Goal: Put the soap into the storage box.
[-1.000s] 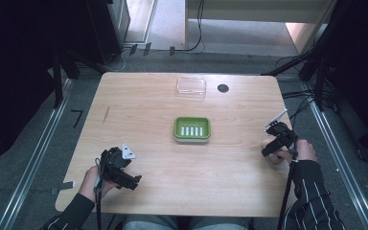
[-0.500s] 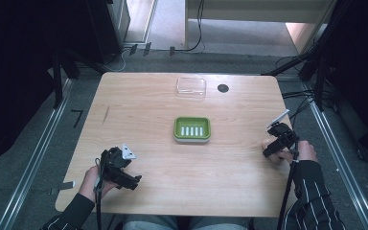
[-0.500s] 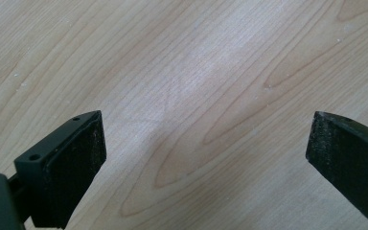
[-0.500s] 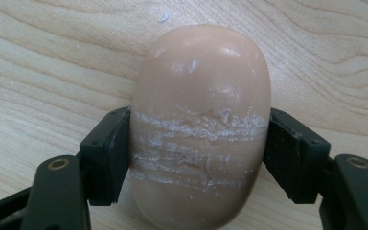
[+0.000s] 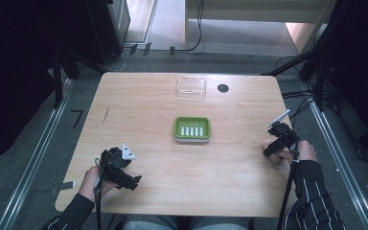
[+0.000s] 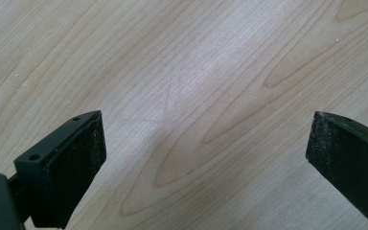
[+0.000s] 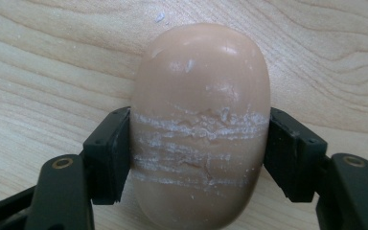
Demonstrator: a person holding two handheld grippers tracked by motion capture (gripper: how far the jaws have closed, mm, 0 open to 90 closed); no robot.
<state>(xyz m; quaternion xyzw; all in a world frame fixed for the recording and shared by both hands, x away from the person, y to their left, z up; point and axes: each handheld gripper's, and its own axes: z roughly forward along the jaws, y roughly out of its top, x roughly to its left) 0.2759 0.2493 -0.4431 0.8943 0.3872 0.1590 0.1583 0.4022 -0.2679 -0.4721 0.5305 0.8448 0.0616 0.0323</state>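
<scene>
One soap bar (image 7: 201, 129) clamped in the right gripper (image 5: 274, 146), left gripper (image 5: 130, 182) wide apart, empty; one green dish (image 5: 192, 129), one clear lid (image 5: 191, 88).

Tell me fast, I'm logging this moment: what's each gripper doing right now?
Left gripper: open, nothing between its jaws.
Right gripper: closed on a bar of soap.

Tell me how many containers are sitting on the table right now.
2. A green soap dish sits at the middle of the table, and a clear plastic box lies at the far edge beyond it. Nothing seems hidden.
</scene>
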